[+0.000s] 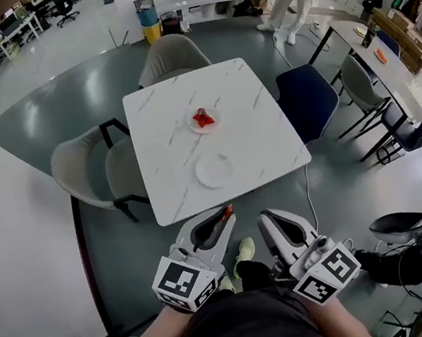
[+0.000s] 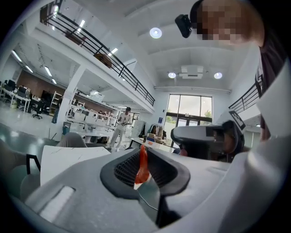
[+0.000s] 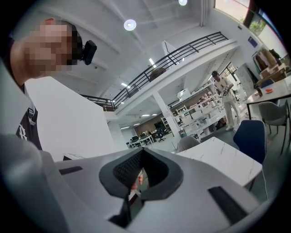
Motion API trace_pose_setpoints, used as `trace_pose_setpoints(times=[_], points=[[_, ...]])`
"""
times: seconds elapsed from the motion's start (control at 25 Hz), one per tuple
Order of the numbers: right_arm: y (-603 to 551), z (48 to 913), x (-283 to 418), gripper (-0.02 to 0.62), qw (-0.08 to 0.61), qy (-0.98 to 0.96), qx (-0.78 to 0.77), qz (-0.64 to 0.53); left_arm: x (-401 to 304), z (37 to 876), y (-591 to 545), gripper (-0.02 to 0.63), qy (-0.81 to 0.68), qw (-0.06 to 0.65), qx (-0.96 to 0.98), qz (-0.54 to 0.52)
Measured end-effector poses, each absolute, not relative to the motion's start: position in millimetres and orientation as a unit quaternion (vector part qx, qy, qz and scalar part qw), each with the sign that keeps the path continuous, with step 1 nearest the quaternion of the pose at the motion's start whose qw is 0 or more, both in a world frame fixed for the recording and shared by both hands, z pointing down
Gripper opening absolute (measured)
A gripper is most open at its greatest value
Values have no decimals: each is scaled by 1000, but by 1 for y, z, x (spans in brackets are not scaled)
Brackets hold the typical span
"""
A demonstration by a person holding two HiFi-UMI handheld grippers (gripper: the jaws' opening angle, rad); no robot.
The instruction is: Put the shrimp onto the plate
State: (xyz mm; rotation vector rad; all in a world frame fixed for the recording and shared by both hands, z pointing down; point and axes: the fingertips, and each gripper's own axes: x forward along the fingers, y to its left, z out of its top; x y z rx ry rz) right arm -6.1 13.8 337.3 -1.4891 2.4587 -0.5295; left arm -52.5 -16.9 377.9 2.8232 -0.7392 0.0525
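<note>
The left tool (image 1: pixel 223 217) clamps a shrimp (image 2: pixel 142 166); the right tool (image 1: pixel 273 221) is closed, empty.

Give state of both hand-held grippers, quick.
Left hand-held gripper: closed on a shrimp.
Right hand-held gripper: closed, empty.

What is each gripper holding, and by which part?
Left gripper pinches a red-orange shrimp along its body, one end poking past the tips. Right gripper holds nothing.
</note>
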Motion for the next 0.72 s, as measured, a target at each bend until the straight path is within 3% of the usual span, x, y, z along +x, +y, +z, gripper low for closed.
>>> trace_pose_setpoints(times=[0.72], points=[[-171,369,31,3,93,876,-419,-220,-10,453,-173,57,-313,98,935,138]])
